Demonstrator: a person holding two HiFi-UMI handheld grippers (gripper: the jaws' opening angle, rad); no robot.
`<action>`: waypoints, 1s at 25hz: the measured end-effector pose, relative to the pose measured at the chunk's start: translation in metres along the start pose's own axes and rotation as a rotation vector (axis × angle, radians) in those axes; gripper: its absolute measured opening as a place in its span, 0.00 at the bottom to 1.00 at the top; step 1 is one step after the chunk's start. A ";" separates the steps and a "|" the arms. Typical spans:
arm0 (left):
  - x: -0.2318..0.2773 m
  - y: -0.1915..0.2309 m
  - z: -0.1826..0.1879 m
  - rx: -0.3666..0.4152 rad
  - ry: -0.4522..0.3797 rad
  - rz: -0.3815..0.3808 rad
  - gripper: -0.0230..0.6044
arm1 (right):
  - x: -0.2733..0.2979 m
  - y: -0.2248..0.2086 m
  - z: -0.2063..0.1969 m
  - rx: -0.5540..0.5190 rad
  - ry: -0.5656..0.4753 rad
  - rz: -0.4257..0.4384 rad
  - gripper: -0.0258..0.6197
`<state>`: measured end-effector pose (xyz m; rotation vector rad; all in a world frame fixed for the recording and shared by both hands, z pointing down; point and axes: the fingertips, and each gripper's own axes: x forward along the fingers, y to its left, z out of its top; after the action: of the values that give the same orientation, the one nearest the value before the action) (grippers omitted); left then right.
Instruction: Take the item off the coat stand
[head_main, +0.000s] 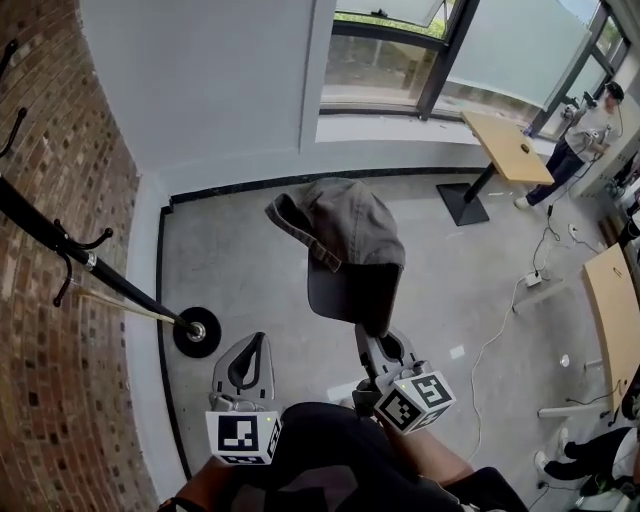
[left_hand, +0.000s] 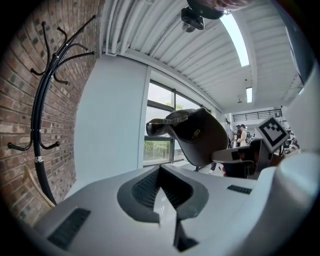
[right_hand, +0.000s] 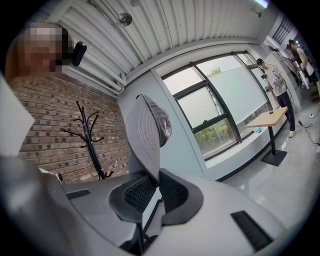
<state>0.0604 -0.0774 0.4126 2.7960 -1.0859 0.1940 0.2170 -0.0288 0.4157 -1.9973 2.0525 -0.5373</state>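
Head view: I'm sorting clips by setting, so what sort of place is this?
Probably an office or workshop room: a standing desk beside tall windows, a coat stand against a brick wall, and a power strip with cables on the bare concrete floor.

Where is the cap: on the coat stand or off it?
Off. The right gripper holds the cap by its brim, apart from the bare coat stand.

The cap (left_hand: 200, 135) hangs apart from the coat stand (left_hand: 39, 130)
Stand far left by brick wall (left_hand: 15, 100); left gripper's (left_hand: 161, 175) jaws together, empty.
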 end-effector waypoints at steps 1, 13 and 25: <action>0.003 -0.014 -0.001 0.006 0.004 -0.002 0.08 | -0.010 -0.010 0.002 -0.005 0.002 0.001 0.09; 0.020 -0.174 -0.031 0.025 0.059 0.095 0.08 | -0.135 -0.124 0.009 -0.102 0.096 0.094 0.09; -0.025 -0.209 -0.080 -0.021 0.117 0.242 0.08 | -0.181 -0.140 -0.035 -0.114 0.207 0.199 0.09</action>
<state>0.1782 0.1054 0.4704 2.5912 -1.3854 0.3642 0.3385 0.1543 0.4887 -1.8347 2.4236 -0.6210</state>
